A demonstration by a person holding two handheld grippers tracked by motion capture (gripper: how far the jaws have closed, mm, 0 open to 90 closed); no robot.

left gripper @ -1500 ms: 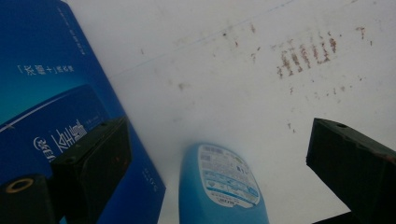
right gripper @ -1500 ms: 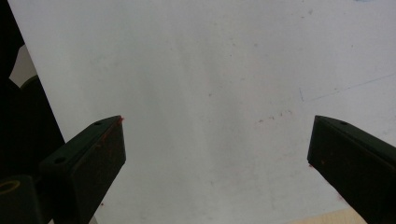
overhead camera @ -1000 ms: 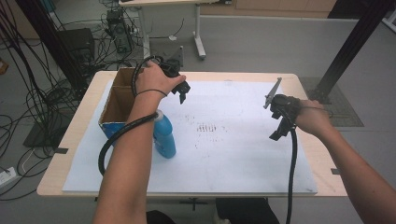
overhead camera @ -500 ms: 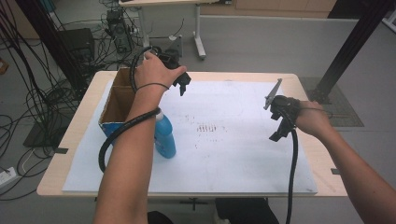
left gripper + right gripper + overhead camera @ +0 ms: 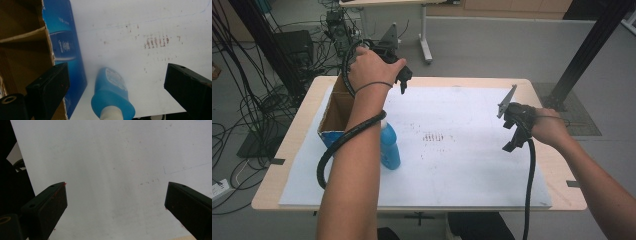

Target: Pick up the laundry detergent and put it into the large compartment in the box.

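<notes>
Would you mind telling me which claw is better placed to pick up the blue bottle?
Left. The left claw is open above the blue bottle; the right claw hangs far across the sheet.

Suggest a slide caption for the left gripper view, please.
Open left gripper poised above a blue bottle beside a cardboard box.

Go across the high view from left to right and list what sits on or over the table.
cardboard box → blue bottle → reddish marks on the white sheet → right gripper
</notes>
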